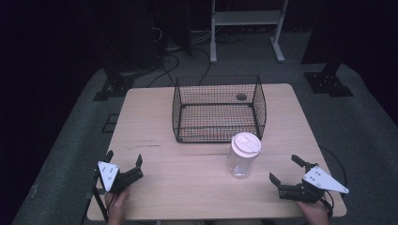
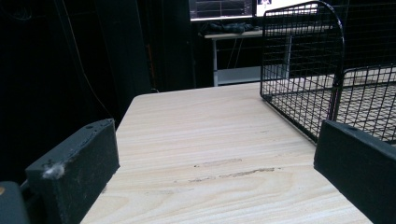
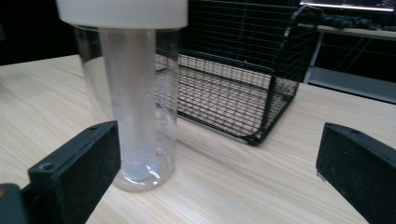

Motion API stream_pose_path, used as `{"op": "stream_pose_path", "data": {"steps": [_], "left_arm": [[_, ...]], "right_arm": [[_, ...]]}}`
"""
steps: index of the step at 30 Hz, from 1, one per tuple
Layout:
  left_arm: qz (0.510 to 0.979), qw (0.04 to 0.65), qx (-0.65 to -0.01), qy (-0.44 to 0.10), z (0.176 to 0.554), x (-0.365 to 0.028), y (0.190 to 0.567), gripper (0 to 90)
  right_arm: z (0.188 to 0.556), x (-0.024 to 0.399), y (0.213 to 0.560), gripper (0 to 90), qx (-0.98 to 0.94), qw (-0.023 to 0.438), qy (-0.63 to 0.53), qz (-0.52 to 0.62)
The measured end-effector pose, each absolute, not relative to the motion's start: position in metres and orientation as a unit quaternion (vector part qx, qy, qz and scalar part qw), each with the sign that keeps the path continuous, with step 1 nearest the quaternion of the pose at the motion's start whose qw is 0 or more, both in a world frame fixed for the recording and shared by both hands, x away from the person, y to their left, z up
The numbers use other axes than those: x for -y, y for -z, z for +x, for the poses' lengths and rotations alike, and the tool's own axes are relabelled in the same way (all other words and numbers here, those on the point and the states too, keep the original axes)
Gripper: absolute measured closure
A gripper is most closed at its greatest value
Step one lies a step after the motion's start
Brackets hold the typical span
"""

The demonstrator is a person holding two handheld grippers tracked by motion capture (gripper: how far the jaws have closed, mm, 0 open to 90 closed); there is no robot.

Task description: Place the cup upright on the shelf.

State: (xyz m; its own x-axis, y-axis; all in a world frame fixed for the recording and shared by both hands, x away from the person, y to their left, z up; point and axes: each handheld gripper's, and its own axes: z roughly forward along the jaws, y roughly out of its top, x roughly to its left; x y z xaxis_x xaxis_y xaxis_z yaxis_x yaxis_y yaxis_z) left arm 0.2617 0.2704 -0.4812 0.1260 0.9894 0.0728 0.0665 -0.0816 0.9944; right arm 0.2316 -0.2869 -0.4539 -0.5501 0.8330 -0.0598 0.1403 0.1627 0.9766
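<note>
High view: clear jar (image 1: 243,157) upright on worktop (image 1: 155,122), just near of wire basket (image 1: 218,108). Left claw (image 1: 125,164) and right claw (image 1: 287,168) released, holding nothing. Right gripper view: jar (image 3: 133,93) near its left jaw, untouched.

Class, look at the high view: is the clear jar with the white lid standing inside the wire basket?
No, the clear jar stands on the table just outside the wire basket.

Bare table (image 1: 187,187) lies open before my spread-jawed left gripper (image 1: 125,165), while the clear jar (image 1: 243,157) (black wire basket (image 1: 218,108) just behind it) blocks my right gripper (image 1: 286,169).
</note>
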Motion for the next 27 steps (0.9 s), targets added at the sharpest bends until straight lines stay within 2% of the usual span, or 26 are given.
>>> {"op": "stream_pose_path", "data": {"steps": [27], "left_arm": [[0.567, 0.493, -0.465, -0.469, 0.262, -0.271, 0.481, 0.0]], "right_arm": [[0.239, 0.236, 0.439, 0.0, -0.711, 0.298, -0.56, 0.304]]}}
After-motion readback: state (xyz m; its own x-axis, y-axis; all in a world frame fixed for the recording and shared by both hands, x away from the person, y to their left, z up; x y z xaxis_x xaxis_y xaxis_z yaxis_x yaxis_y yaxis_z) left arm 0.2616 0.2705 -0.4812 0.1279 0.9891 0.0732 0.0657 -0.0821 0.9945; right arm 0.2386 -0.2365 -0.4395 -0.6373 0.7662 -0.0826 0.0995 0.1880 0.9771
